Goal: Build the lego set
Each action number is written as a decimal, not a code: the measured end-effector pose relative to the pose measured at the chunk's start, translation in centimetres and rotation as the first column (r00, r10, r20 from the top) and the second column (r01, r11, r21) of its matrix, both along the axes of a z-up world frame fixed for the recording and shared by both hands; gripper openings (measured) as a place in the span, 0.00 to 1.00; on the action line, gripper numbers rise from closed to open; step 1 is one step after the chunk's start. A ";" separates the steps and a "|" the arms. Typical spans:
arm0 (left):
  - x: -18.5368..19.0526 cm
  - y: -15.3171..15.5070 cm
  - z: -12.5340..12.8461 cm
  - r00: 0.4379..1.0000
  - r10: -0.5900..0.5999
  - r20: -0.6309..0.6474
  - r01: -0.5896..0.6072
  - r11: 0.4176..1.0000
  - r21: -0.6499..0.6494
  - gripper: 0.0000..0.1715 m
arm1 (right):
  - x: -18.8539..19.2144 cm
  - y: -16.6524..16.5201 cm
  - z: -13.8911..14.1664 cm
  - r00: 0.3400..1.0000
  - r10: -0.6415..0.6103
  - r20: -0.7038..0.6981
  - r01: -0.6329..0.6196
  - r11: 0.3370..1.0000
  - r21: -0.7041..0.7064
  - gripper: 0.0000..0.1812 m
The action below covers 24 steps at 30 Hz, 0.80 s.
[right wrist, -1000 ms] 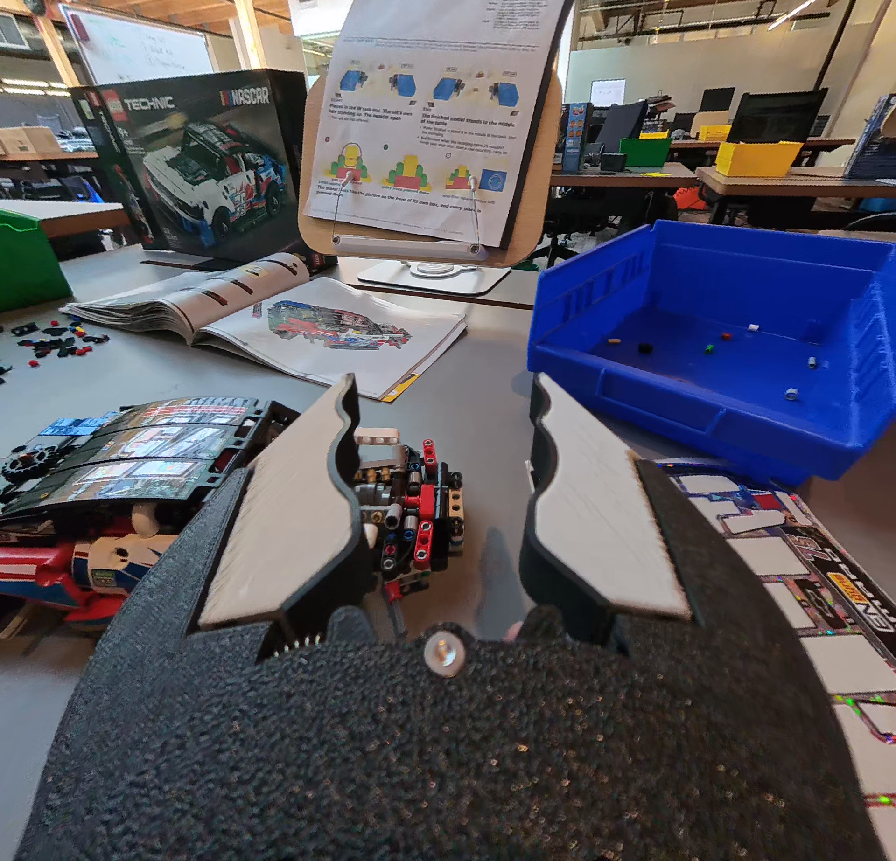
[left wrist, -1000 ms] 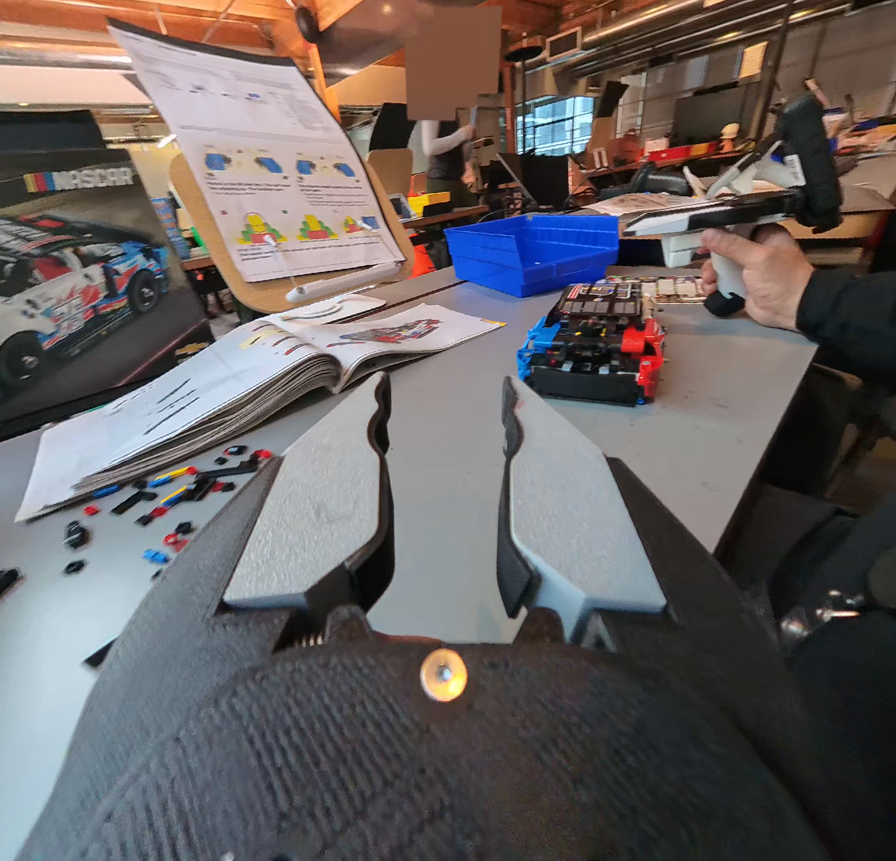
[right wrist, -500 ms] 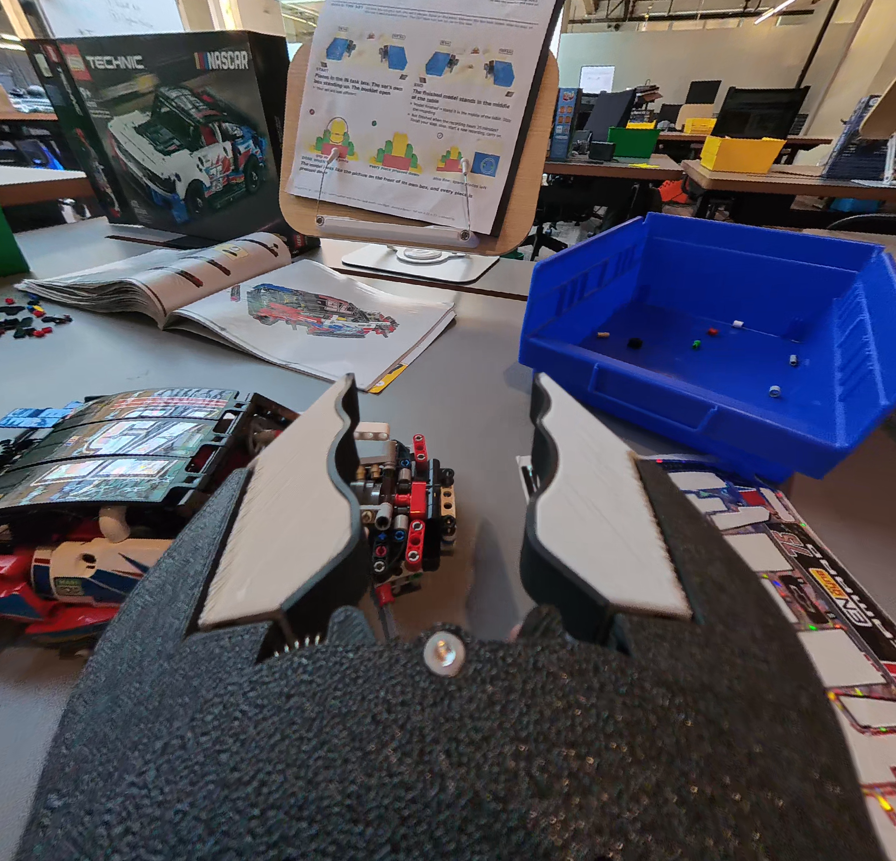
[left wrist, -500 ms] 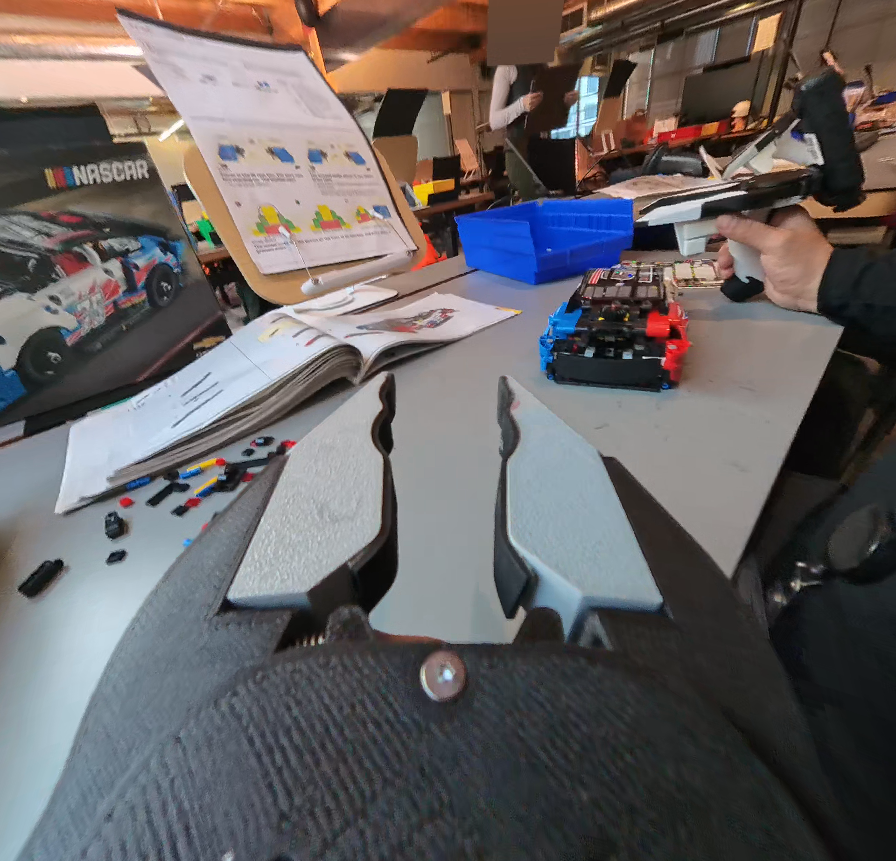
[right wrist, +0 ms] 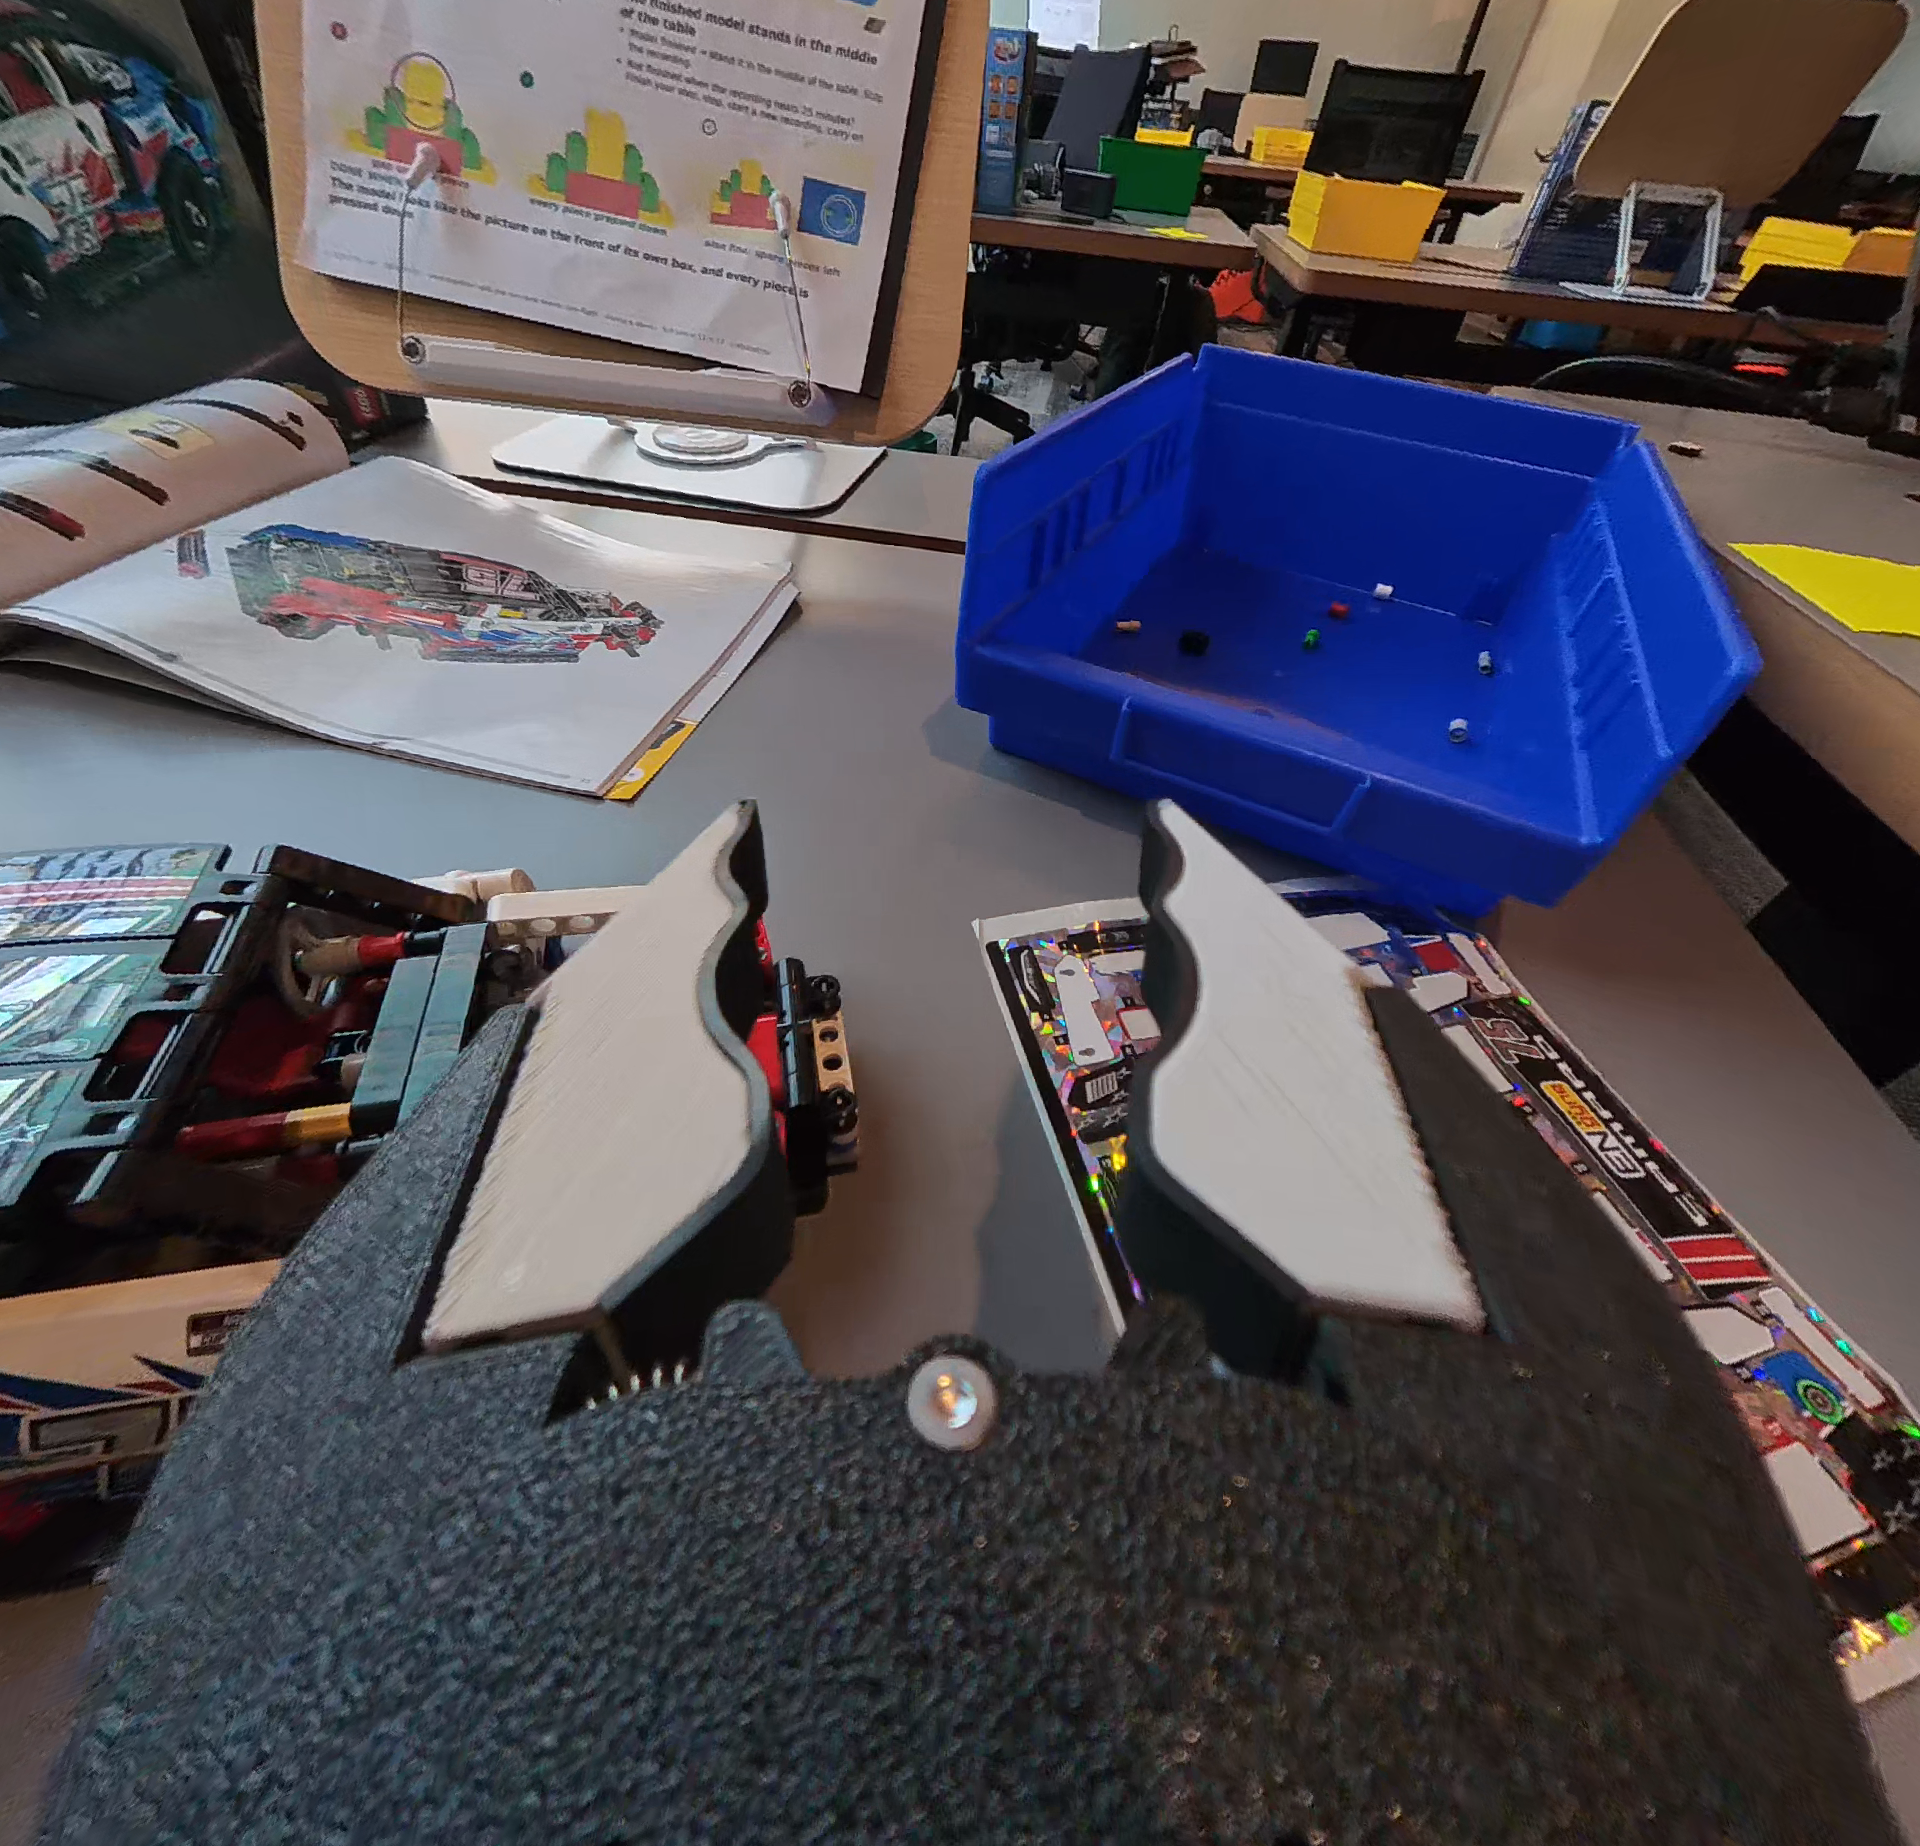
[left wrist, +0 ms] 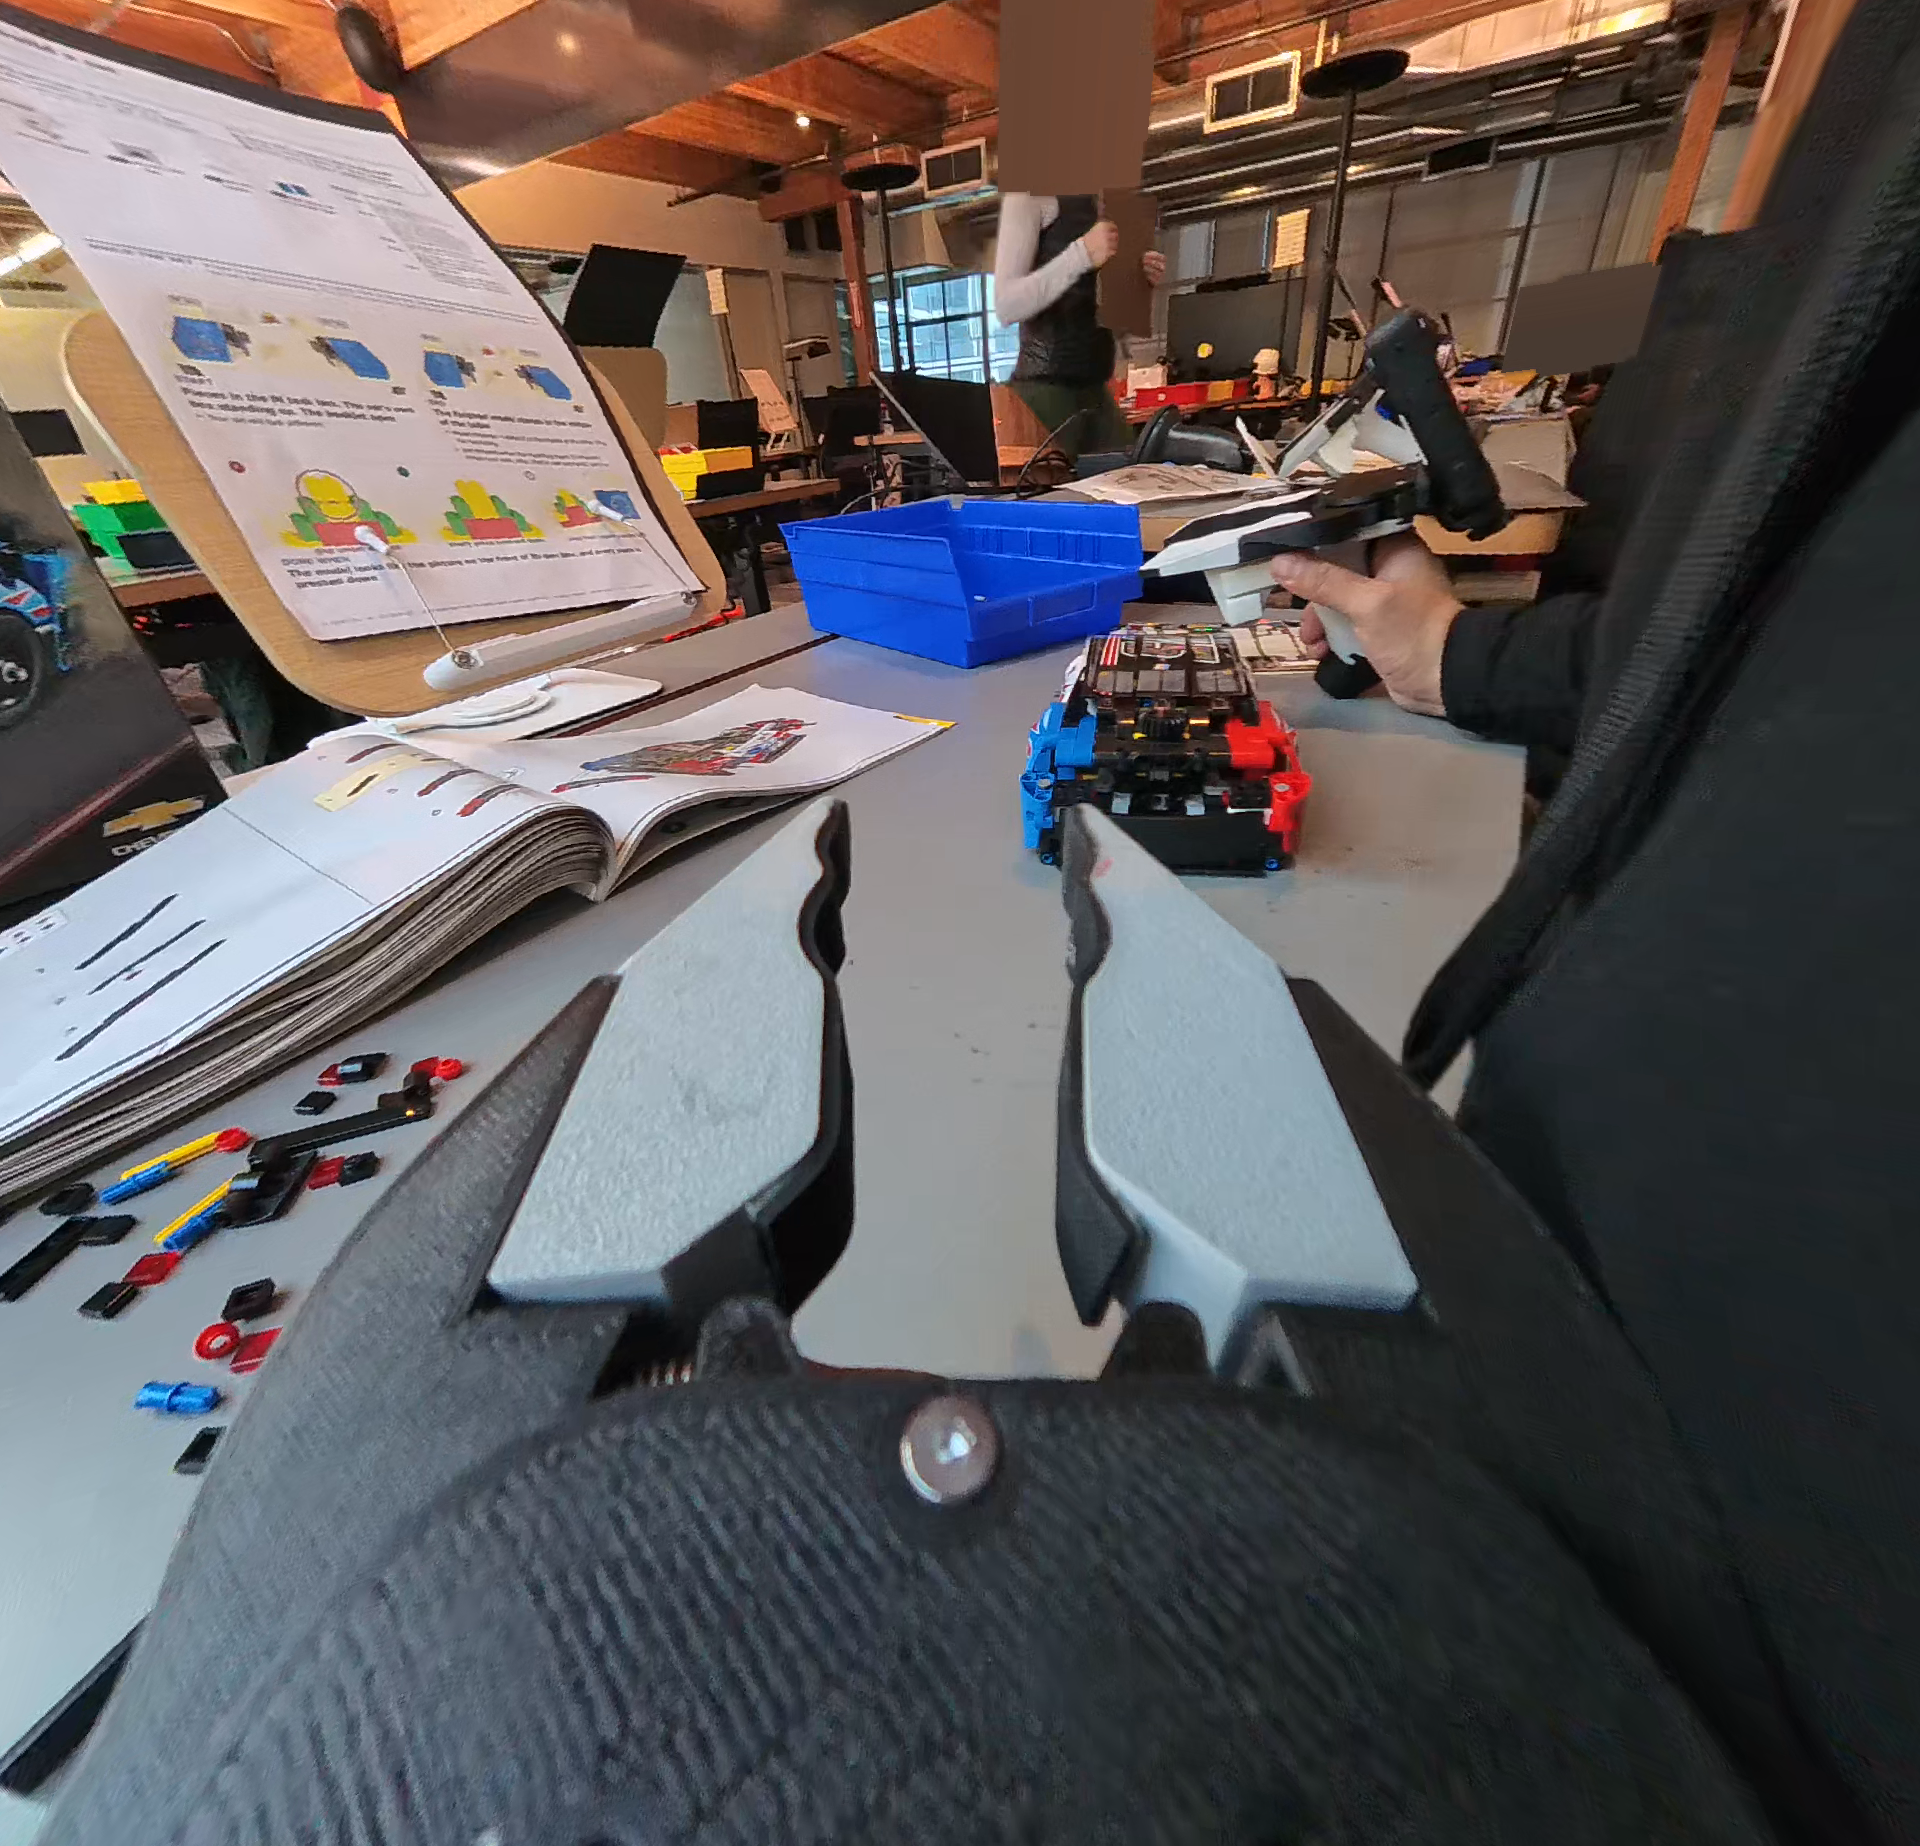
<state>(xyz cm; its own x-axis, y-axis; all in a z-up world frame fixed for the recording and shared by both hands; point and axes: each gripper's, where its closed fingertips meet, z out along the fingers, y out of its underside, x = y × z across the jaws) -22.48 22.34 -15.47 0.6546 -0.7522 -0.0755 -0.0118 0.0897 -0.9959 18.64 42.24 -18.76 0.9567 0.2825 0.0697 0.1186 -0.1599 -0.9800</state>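
The partly built lego car [left wrist: 1162, 757], black with blue and red sides, sits on the grey table [left wrist: 935, 965]; in the right wrist view its end [right wrist: 343, 1017] lies just left of my right gripper. My left gripper [left wrist: 945, 840] is open and empty, low over the table, the car beyond its right fingertip. My right gripper [right wrist: 951, 840] is open and empty over bare table between the car and a sticker sheet [right wrist: 1558, 1173]; it also shows far off in the left wrist view [left wrist: 1247, 549], held in a hand. Several loose small pieces [left wrist: 229, 1183] lie left of my left gripper.
An open instruction booklet [left wrist: 416, 861] lies left of centre; it also shows in the right wrist view [right wrist: 447, 633]. Behind it stand a board with a printed sheet [right wrist: 623, 134] and the set's box [left wrist: 62, 705]. A blue bin [right wrist: 1351, 633] holds several tiny parts. A person stands far behind. My hands' fingertips stand some 45 centimetres from each other. The partly built lego car [left wrist: 1162, 757] is about equally far from each gripper, around 20 centimetres.
My left gripper has swung right and lower, so the car sits nearer its tips. My right gripper has moved forward and tilted down, closer to the car's end and the blue bin. Both stayed open.
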 end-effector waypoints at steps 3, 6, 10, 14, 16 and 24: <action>0.2 -0.2 0.1 1.000 -0.009 0.002 0.009 1.000 0.011 0.23 | -0.3 -0.1 0.2 1.000 0.008 0.013 -0.009 1.000 0.018 0.40; 0.6 -0.6 0.0 1.000 -0.023 -0.020 0.024 0.999 0.032 0.25 | -0.7 -0.3 0.5 1.000 0.029 0.010 -0.030 0.999 0.031 0.39; 1.2 -1.1 -0.1 0.998 -0.028 -0.062 0.032 0.997 0.066 0.26 | -1.1 -0.4 0.5 0.999 0.050 0.015 -0.050 0.998 0.034 0.39; 1.9 -1.8 -0.3 0.993 -0.032 -0.117 0.047 0.992 0.120 0.25 | -1.7 -0.5 0.6 0.997 0.080 0.019 -0.081 0.996 0.040 0.39; 2.1 -2.0 -0.4 0.990 -0.033 -0.138 0.052 0.990 0.133 0.25 | -1.8 -0.6 0.7 0.996 0.082 0.022 -0.083 0.996 0.042 0.39; 2.8 -2.4 -0.5 0.984 -0.030 -0.175 0.061 0.982 0.176 0.24 | -2.2 -0.8 0.9 0.994 0.106 0.012 -0.106 0.993 0.052 0.38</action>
<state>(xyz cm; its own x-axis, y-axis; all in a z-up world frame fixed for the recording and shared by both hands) -19.68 19.90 -16.01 0.5854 -0.7446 -0.3206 -0.1724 0.2721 -0.9467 16.44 41.47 -17.85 0.9208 0.3781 0.0954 0.1410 -0.0946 -0.9855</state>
